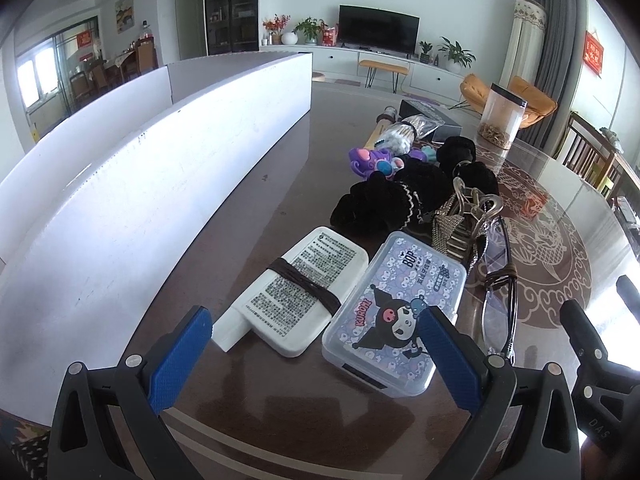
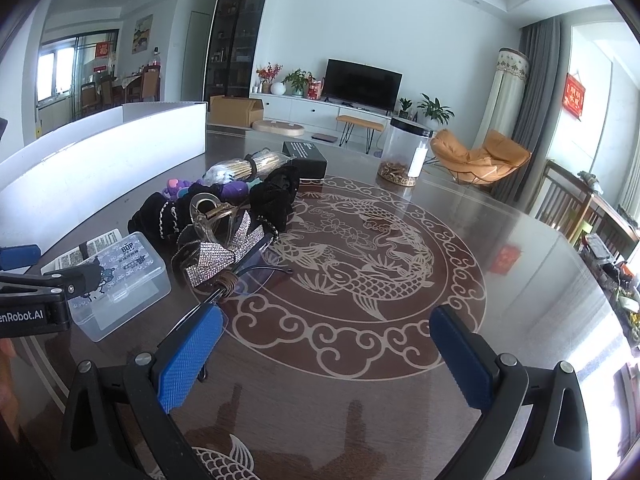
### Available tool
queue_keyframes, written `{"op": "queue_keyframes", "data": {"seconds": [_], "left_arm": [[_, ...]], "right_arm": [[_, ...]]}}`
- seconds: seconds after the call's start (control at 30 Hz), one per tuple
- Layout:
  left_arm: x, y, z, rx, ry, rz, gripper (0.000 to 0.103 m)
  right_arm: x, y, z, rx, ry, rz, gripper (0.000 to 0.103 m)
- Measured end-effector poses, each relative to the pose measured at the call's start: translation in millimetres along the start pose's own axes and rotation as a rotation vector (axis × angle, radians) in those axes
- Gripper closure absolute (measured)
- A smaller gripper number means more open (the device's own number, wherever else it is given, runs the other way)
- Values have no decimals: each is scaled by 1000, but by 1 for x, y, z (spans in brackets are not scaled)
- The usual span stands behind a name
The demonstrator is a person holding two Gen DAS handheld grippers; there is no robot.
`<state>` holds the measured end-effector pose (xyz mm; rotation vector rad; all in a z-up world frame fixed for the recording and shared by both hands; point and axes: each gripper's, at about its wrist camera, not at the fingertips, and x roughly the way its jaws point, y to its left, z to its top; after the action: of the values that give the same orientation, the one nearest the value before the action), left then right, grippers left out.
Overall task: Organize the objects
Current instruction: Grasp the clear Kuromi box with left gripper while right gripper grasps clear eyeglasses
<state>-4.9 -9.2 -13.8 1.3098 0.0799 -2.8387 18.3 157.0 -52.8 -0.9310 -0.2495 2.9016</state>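
A row of small things lies on the dark table [image 1: 256, 208]. Nearest my left gripper [image 1: 316, 340] are a white box [image 1: 296, 284] bound with a brown band and a clear cartoon-printed case [image 1: 396, 312]. Behind them come folded glasses [image 1: 500, 300], a rhinestone hair clip [image 1: 460, 232], black scrunchies [image 1: 392, 196], purple toys [image 1: 372, 160] and a bundle of cotton swabs [image 1: 400, 136]. The left gripper hangs open just short of the box and case. My right gripper [image 2: 326, 332] is open over the fish pattern [image 2: 360, 256], with the glasses [image 2: 224, 292] by its left finger.
A long white open box [image 1: 160, 184] runs along the table's left side. At the far end stand a black box [image 2: 306, 156] and a clear jar [image 2: 406, 152] with a black lid. Chairs [image 2: 576, 204] stand past the right edge.
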Motion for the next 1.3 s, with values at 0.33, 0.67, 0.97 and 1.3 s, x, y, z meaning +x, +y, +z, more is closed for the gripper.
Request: {"op": "queue_keyframes", "data": {"seconds": [0.33,0.67,0.97,1.3], "left_arm": [[1,31,3,-103,34,-12,0],[-9,54,2,-216,-1,-113,0],[0,15,3,-46,46,-143,0],[20,-66,0,283,119,-164,0]], "right_arm": [[15,-20,3,115,74,115,0],[82,20,38,118,335,309,1],[77,32,30,-40,317,263,65],[34,-54,-16,28,334,155,68]]}}
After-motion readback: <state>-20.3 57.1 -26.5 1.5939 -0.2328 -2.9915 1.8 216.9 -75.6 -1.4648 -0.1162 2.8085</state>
